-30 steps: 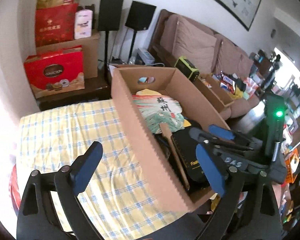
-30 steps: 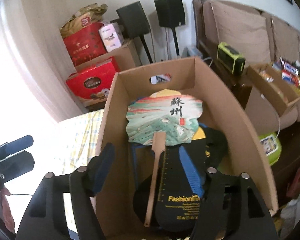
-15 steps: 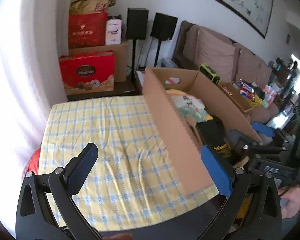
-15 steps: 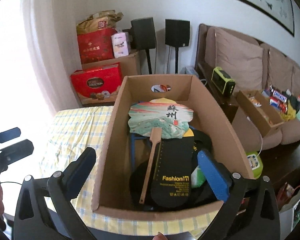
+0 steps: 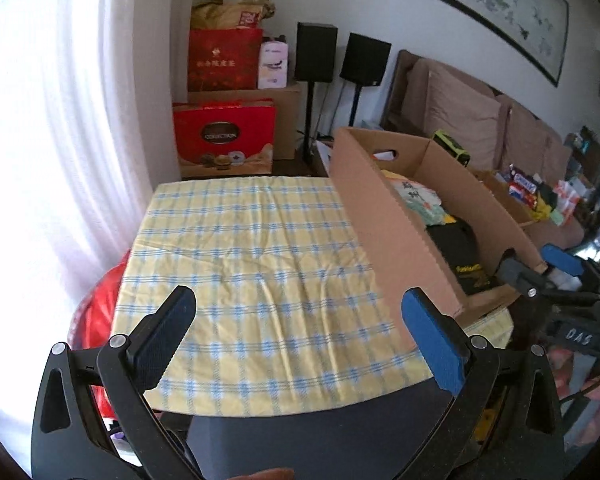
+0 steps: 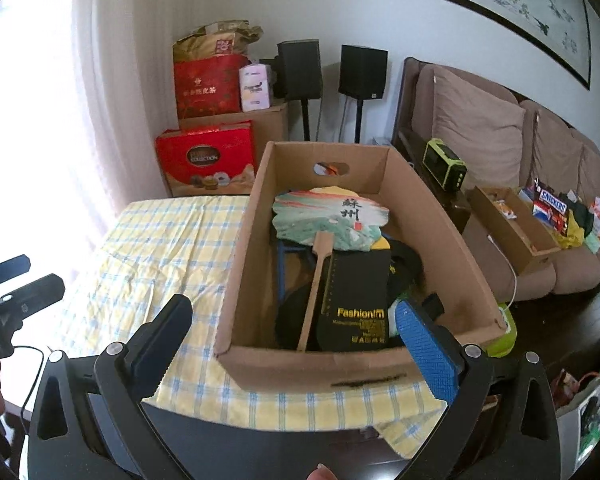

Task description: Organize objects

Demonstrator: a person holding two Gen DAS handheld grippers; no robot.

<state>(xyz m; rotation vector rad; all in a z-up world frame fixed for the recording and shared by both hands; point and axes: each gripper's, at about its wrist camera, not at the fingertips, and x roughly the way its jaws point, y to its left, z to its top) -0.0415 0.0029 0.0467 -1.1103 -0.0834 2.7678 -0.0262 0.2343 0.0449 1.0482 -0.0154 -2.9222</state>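
A brown cardboard box [image 6: 452,240] stands on the right side of a table with a yellow checked cloth [image 5: 256,264]. Inside lie a painted paper fan with a wooden handle [image 6: 332,220] and a black "Fashion" card [image 6: 360,300] over dark items. The box also shows in the left wrist view [image 5: 384,216]. My left gripper [image 5: 300,332] is open and empty, above the cloth's near edge, left of the box. My right gripper [image 6: 296,340] is open and empty, in front of the box's near wall.
Red gift boxes [image 5: 224,136] and two black speakers [image 5: 340,56] stand against the far wall. A brown sofa [image 6: 500,128] with a snack tray [image 6: 512,224] lies to the right. A bright curtained window [image 5: 52,160] is on the left.
Both grippers have pulled back and up from the box. The right gripper was over the box's contents and now sits in front of its near wall. Both stay open.
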